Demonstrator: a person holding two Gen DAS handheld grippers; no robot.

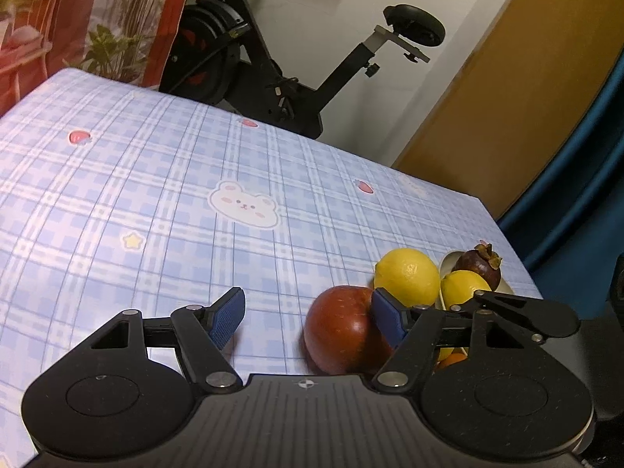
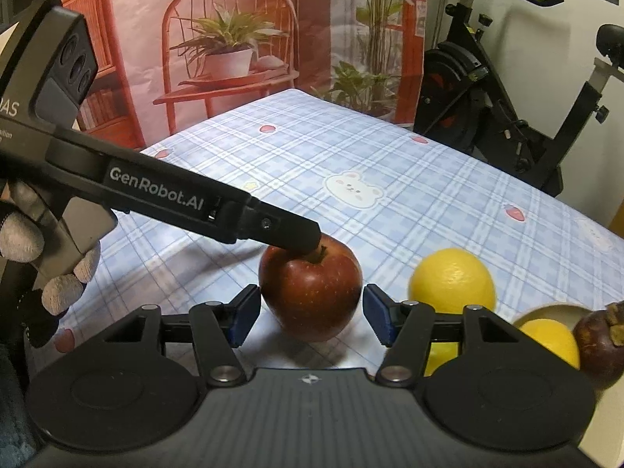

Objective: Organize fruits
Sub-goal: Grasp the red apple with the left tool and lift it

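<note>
A red apple (image 1: 343, 331) (image 2: 312, 288) sits on the blue checked tablecloth (image 1: 156, 195). My left gripper (image 1: 308, 312) is open, its right finger touching the apple's side; in the right wrist view its body (image 2: 218, 210) reaches over the apple's top. My right gripper (image 2: 312, 312) is open with the apple between its blue pads, not touching. A yellow lemon (image 1: 407, 275) (image 2: 452, 280) lies on the cloth beside a small bowl (image 1: 448, 261) (image 2: 546, 310) holding another lemon (image 1: 464, 286) (image 2: 550, 337) and a dark mangosteen (image 1: 477, 263) (image 2: 600, 341).
An exercise bike (image 1: 280, 58) (image 2: 507, 89) stands beyond the table's far edge. A printed backdrop (image 2: 234, 39) with chair and plants hangs behind. A wooden door (image 1: 507, 97) is at right. The bowl sits near the table's right edge.
</note>
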